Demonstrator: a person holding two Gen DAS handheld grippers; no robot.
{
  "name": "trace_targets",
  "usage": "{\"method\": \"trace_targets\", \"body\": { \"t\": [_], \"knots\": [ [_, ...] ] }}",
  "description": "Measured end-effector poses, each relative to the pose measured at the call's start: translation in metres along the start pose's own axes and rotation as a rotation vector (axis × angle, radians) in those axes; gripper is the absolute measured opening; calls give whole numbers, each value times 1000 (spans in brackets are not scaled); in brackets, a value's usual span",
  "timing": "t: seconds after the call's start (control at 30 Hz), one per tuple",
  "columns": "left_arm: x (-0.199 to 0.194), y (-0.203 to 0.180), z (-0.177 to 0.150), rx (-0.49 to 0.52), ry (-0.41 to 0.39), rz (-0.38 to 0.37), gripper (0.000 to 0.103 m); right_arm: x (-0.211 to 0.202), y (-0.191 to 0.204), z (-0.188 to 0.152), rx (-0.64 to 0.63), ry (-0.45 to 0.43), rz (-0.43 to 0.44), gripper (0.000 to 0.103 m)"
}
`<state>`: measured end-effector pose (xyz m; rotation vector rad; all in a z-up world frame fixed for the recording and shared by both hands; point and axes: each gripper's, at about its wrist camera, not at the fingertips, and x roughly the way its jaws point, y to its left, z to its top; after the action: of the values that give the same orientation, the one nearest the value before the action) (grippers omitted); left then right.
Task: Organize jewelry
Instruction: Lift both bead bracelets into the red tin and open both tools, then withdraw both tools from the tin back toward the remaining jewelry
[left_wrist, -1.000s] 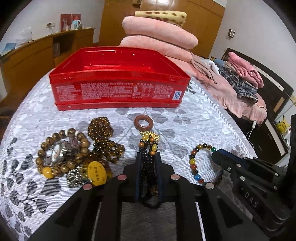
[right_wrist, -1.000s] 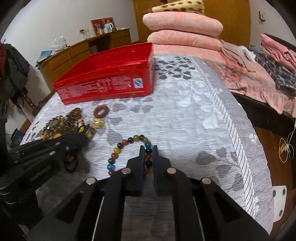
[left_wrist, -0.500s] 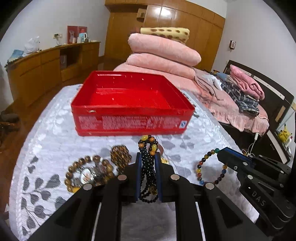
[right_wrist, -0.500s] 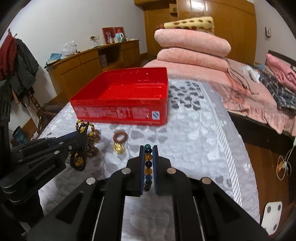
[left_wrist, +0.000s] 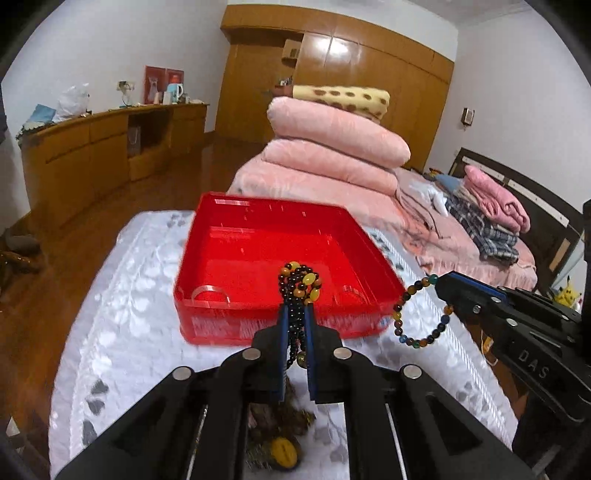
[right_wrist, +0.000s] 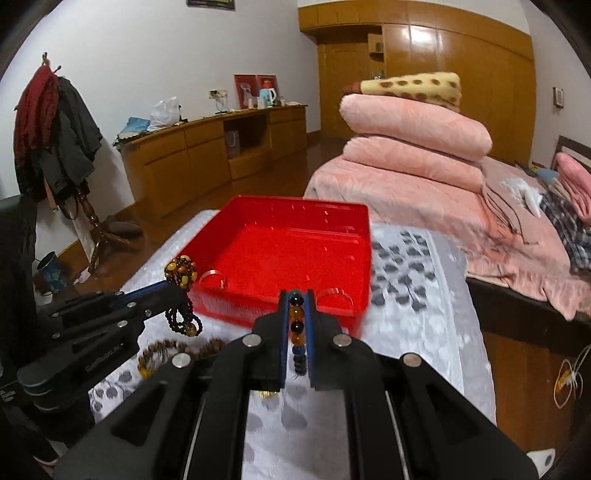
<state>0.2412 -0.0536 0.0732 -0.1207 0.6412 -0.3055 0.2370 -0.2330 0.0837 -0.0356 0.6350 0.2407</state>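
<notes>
Left tongs (left_wrist: 295, 314) clamped on dark bead strand (left_wrist: 298, 284), raised over near wall of red tray (left_wrist: 236, 317). Right tongs (right_wrist: 297, 299) pinching multicolour bead bracelet (right_wrist: 297, 328), also lifted, just right of tray's near corner. Remaining jewelry pile (left_wrist: 277, 439) on bench (left_wrist: 122, 325) below.

Both claws have lifted their bead strings off the bed and now hold them near the red box (left_wrist: 280, 258)
</notes>
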Motion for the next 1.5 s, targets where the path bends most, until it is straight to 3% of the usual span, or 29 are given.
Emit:
{"method": "trace_targets", "body": {
  "t": [0.2,0.5,0.53,0.57,0.6,0.73,0.83,0.9,1.0,1.07,1.17,1.5],
  "knots": [
    [18,7,37,-4,-36,18,8,18,1,35,-13,-26,20,7],
    [73,21,54,-12,24,46,9,77,-8,60,3,22,31,8],
    [80,23,53,-16,38,54,11,83,-10,60,7,29,27,9],
    [85,24,53,-20,50,55,24,89,-11,59,10,33,21,16],
    [88,27,51,-31,59,59,39,92,-12,58,13,35,14,29],
    [84,36,49,-41,46,69,41,88,-13,50,2,8,-17,32],
    [68,40,49,-37,9,90,54,77,-17,45,4,-17,-32,45],
    [53,40,47,-22,-27,122,73,68,-18,41,0,-31,-49,54],
    [31,43,39,12,-65,155,81,49,-20,28,-2,-48,-73,70],
    [21,46,33,21,-65,174,88,39,-20,17,-2,-51,-83,74],
    [3,56,19,9,-65,192,92,27,-19,-2,8,-34,-94,86],
    [-31,82,-46,-26,18,218,94,15,5,-62,53,51,-47,90]
  ]
}}
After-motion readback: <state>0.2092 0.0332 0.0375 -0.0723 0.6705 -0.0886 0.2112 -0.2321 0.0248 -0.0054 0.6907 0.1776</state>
